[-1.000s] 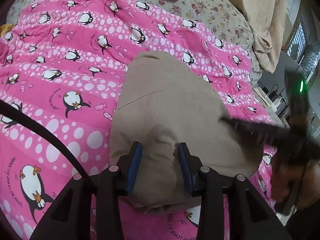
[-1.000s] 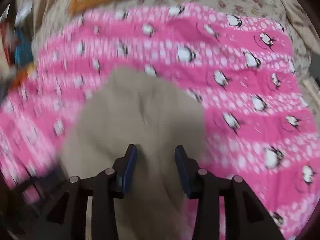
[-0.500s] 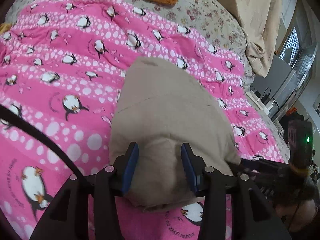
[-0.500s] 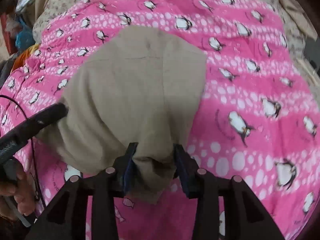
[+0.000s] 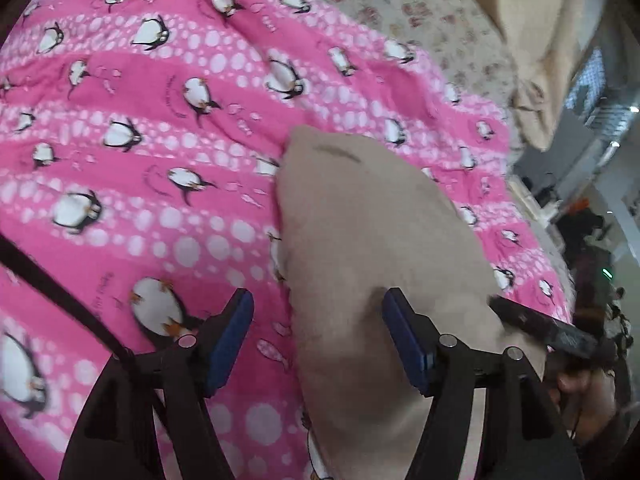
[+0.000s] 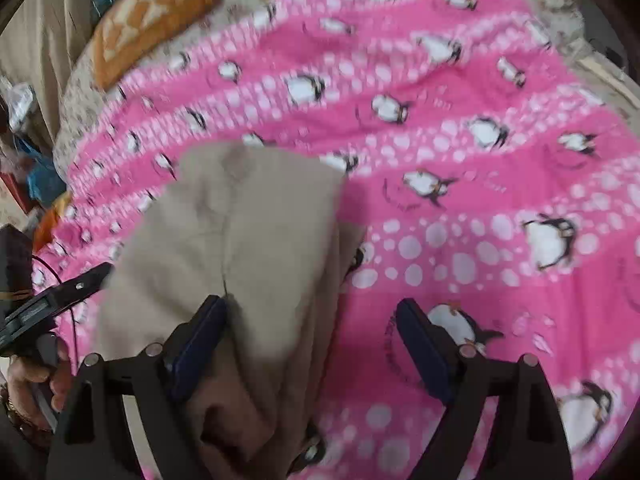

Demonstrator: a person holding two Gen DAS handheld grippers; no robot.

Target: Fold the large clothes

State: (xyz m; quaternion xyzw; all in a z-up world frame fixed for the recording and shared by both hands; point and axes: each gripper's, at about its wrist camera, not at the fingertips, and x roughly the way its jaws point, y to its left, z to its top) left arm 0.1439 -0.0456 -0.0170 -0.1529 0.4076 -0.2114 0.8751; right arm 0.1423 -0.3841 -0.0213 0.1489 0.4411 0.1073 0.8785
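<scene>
Beige folded garment [image 5: 372, 240] lying on pink penguin blanket [image 5: 160, 200]; left hand-held gripper [image 5: 316, 338] and right hand-held gripper [image 6: 312, 344] both opening, pads off the cloth.

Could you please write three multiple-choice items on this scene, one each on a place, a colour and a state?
1. Where does the beige garment lie?
A. On the pink penguin blanket
B. On a wooden chair
C. In a basket

2. What colour are the pads on the fingers of the left gripper?
A. Red
B. Blue
C. White

3. How does the right gripper stand to the garment?
A. Clamped tight on it
B. Spread wide, cloth loose between the fingers
C. Far off, no cloth near

Answers:
1 A, since pink penguin print surrounds the cloth.
2 B, since both pads show dark blue.
3 B, since the jaws are opening and the far pad stands clear of the cloth.
</scene>
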